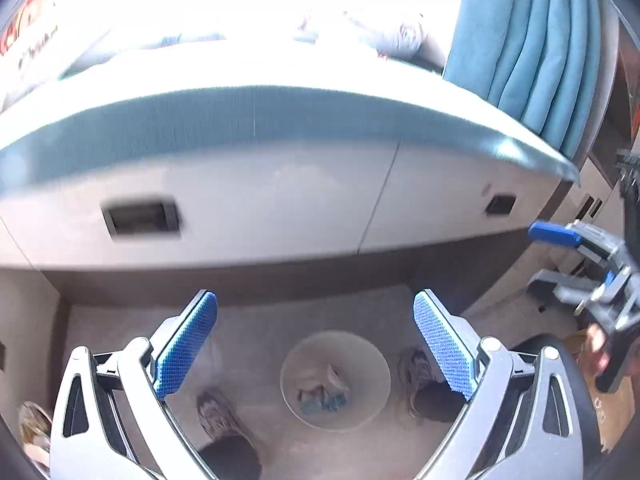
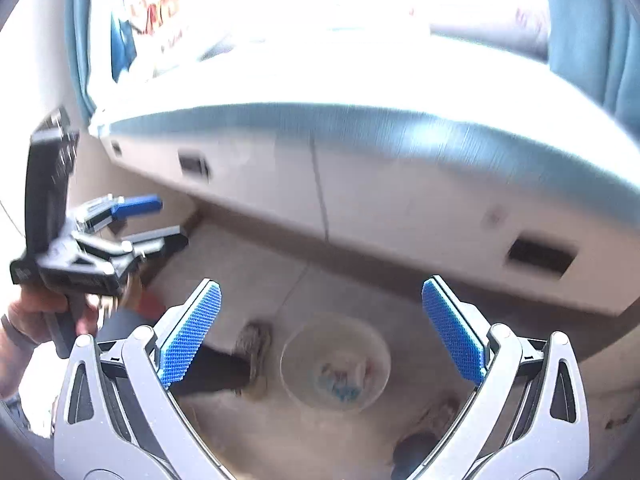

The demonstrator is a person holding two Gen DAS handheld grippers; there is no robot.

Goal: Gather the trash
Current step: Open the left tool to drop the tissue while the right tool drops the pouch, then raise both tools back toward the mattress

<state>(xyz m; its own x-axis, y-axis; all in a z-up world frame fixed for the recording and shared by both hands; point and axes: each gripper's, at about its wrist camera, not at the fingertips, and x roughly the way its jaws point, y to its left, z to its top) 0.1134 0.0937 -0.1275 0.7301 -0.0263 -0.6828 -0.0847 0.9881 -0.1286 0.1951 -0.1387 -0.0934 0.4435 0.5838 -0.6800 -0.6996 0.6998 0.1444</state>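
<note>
A clear round bin (image 1: pixel 335 380) stands on the floor below me, with crumpled blue and pale trash (image 1: pixel 324 398) in its bottom. It also shows in the right wrist view (image 2: pixel 335 364) with the trash (image 2: pixel 340 384). My left gripper (image 1: pixel 316 344) is open and empty, held high above the bin. My right gripper (image 2: pixel 320 334) is open and empty too, also above the bin. Each gripper shows in the other's view, the right one (image 1: pixel 556 256) and the left one (image 2: pixel 160 220), both open.
A bed with a teal mattress edge (image 1: pixel 256 120) and pale drawer fronts (image 1: pixel 140 218) stands ahead. A teal curtain (image 1: pixel 532 40) hangs at the right. The person's shoes (image 1: pixel 218 412) stand either side of the bin. A brown paper bag (image 1: pixel 608 400) sits at the right.
</note>
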